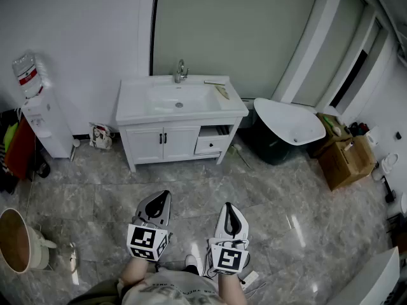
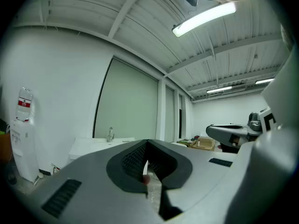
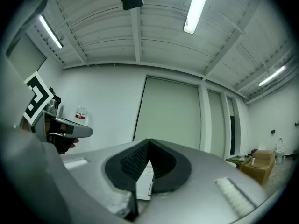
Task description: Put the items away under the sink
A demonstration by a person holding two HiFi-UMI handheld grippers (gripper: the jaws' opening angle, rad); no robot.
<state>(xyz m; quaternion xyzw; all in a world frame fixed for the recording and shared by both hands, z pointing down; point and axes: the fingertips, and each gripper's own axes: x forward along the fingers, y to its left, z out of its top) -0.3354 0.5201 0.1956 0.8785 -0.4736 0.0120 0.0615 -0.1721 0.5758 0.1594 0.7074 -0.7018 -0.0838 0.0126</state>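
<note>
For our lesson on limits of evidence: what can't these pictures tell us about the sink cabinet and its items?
Cabinet interior: head view, shut doors hide it.
Countertop items: head view, too small to name.
Cabinet front: left gripper view, the left gripper's body covers it.

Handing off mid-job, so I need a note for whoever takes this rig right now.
Left tongs: shut, empty.
Right tongs: shut, empty.
Both are held low, well short of the vanity.
Things: a few small items lie on the countertop right of the basin; too small to identify. Cabinet doors are closed.
Done: nothing visibly stowed.
To do: walk up, open the doors, move the items inside.
</note>
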